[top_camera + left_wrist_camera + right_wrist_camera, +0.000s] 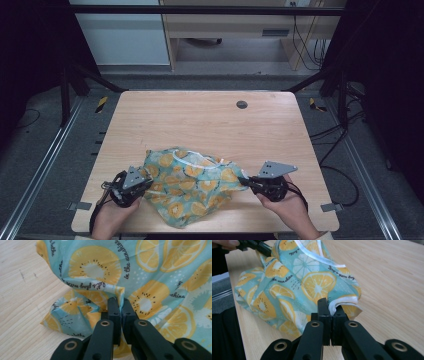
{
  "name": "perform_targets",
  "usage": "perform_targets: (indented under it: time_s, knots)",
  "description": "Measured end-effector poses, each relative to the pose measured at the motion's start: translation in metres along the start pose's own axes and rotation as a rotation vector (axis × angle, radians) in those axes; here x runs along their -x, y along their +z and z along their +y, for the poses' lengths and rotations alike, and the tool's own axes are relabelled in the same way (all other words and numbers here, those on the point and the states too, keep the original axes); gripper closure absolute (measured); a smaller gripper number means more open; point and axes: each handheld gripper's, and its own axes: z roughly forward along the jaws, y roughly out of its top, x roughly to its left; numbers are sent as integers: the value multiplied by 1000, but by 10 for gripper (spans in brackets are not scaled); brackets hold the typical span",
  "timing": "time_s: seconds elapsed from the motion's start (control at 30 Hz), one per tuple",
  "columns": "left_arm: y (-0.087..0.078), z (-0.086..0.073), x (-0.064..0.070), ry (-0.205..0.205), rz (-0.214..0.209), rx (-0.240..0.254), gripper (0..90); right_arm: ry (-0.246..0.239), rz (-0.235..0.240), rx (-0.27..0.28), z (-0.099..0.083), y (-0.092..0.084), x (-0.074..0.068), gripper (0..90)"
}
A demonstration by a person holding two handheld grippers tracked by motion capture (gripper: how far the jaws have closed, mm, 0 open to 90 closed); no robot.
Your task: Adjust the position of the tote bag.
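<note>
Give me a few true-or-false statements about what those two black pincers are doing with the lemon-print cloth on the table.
1. Both grippers are clamped on the cloth. True: the left gripper and the right gripper each pinch an edge.
2. The cloth is plain white. False: it is light blue with yellow fruit slices.
3. The cloth is folded flat. False: it is bunched and crumpled.
4. The table is light wood. True.
5. The cloth sits at the table's far edge. False: it is near the person's side.
</note>
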Motion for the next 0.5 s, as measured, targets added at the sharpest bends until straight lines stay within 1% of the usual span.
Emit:
perform_targets:
  time_s: [0.17,0.37,0.4,0.43,0.47,0.5]
  knots:
    - [3,0,-2,-14,-2,-5,896,0,-1,-18,-2,3,0,891]
    - [6,1,-2,-2,6,-23,895,-17,-1,-50,-4,8,-2,891]
    - [7,1,-2,3,11,-27,893,-10,6,-63,-5,10,-2,890]
    - [7,1,-2,3,11,-27,893,-10,6,-63,-5,10,-2,890]
    - [8,1,-2,1,11,-29,893,-3,12,-79,-7,13,-1,890]
    - [8,1,-2,1,11,-29,892,-3,12,-79,-7,13,-1,890]
